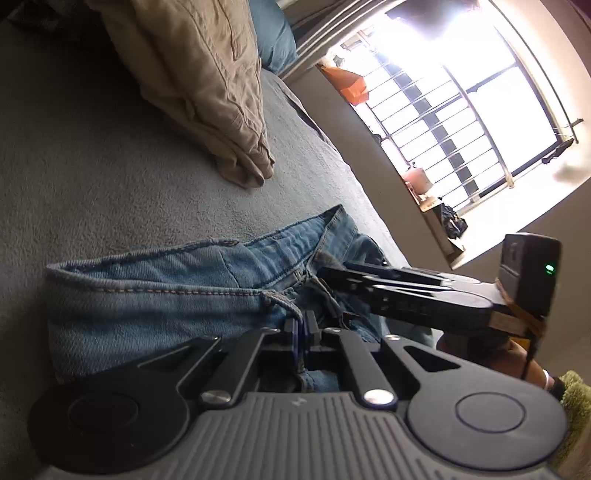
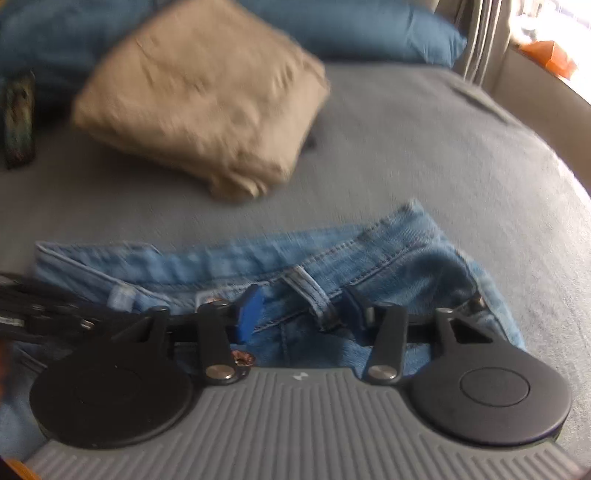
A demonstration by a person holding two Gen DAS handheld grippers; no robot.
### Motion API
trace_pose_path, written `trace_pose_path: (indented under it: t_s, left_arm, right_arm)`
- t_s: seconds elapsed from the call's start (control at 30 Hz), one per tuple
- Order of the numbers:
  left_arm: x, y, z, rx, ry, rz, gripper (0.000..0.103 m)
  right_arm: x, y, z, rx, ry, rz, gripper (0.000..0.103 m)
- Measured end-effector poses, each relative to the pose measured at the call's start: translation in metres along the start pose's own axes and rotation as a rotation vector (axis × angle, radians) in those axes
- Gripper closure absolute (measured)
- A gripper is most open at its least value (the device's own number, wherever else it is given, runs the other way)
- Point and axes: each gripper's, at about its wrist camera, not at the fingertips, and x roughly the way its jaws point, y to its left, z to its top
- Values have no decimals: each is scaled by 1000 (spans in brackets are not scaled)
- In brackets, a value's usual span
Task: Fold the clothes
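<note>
Light blue jeans (image 1: 166, 295) lie on the grey bed, waistband toward the cameras; they also show in the right wrist view (image 2: 388, 266). My left gripper (image 1: 301, 326) is shut, its blue pads pressed together on the denim by a belt loop. My right gripper (image 2: 301, 310) is open, its fingers (image 2: 249, 310) spread over the waistband near a belt loop (image 2: 314, 291). In the left wrist view the right gripper (image 1: 332, 275) reaches in from the right onto the jeans. The left gripper's fingers (image 2: 44, 314) enter the right wrist view at the left edge.
A folded tan garment (image 2: 199, 96) lies further back on the grey bed (image 2: 443, 166); it also shows in the left wrist view (image 1: 199, 85). Blue pillows (image 2: 351, 33) lie behind it. A dark patterned object (image 2: 18, 118) is at the left. A barred window (image 1: 461, 110) is to the right.
</note>
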Motion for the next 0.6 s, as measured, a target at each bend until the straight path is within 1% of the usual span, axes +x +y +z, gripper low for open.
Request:
trace_pose_path:
  t_s: [0.03, 0.07, 0.13, 0.2, 0.33, 0.43, 0.53, 0.6]
  left_arm:
    - [-1, -1, 0, -1, -9, 9, 100]
    - [-3, -2, 0, 3, -24, 20, 100]
    - [-9, -5, 2, 25, -57, 42, 100]
    - [-15, -6, 5, 37, -82, 49, 100]
    - [-24, -8, 14, 45, -124, 63, 100]
    - [-30, -7, 23, 43, -151, 70, 100]
    - [-30, -2, 32, 31, -154, 89, 100]
    - [-26, 1, 33, 28, -128, 107, 100]
  right_arm:
    - [3, -1, 0, 8, 6, -10, 72]
    - [5, -1, 0, 15, 12, -20, 82]
    - [7, -1, 0, 25, 9, -55, 98]
    - [2, 3, -1, 29, -31, -93, 98]
    - [2, 7, 2, 52, -80, -125, 99]
    - [6, 6, 11, 78, -106, -120, 99]
    - [11, 6, 22, 87, -112, -110, 99]
    - [18, 8, 26, 83, -92, -107, 99]
